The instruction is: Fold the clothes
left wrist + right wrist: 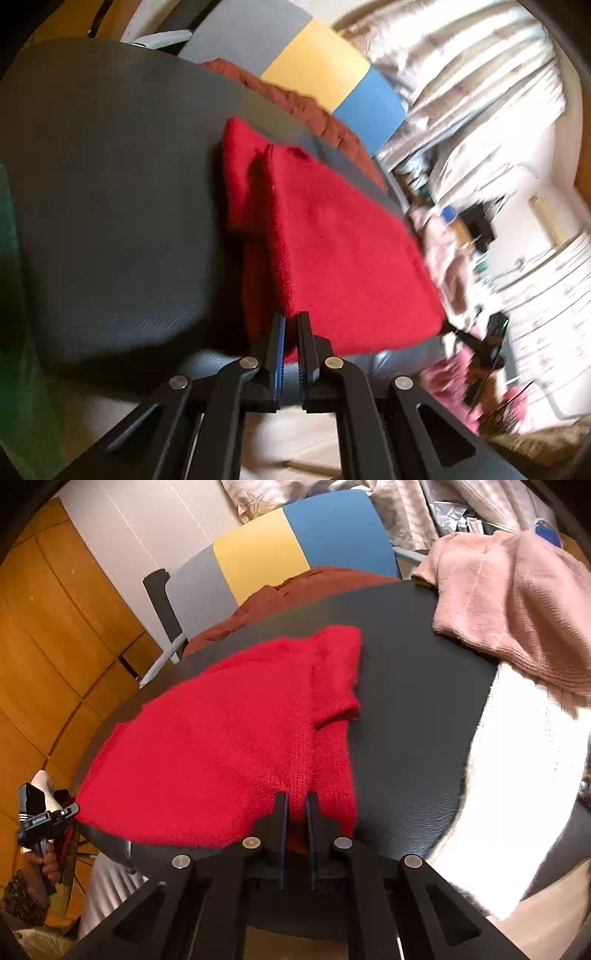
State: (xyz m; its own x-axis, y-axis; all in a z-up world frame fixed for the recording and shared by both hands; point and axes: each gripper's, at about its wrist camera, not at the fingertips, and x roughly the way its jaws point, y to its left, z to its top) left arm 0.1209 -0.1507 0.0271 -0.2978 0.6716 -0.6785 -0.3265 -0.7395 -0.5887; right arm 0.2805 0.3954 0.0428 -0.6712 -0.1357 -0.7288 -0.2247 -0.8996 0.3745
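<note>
A: Where is the red sweater (221, 738) seen?

B: It is spread on the dark round worktop (413, 738), with its near hem carried past the near edge. In the right wrist view, its left part is seen reaching the worktop's left edge, beside the left tool (74, 808).

A: How are the 2 tools set?

B: The left tool (291, 317) is closed on the hem of the red sweater (332, 258); cloth is pinched between the narrow jaws. The right tool (297, 797) is likewise clamped on the hem, with red knit caught in the slim gap.

A: Which way is the garment laid?

B: Its long axis is run from the near edge toward the far edge, where a folded cuff or collar is pointed at the chair (280, 554) with grey, yellow and blue panels.

A: What room is left?

B: Bare worktop (110, 203) is shown left of the sweater in the left wrist view. On the right side, a pink garment (517, 602) and a white cloth (517, 794) are draped over the worktop's right edge. A rust-coloured cloth (295, 590) is lying behind the far edge.
</note>
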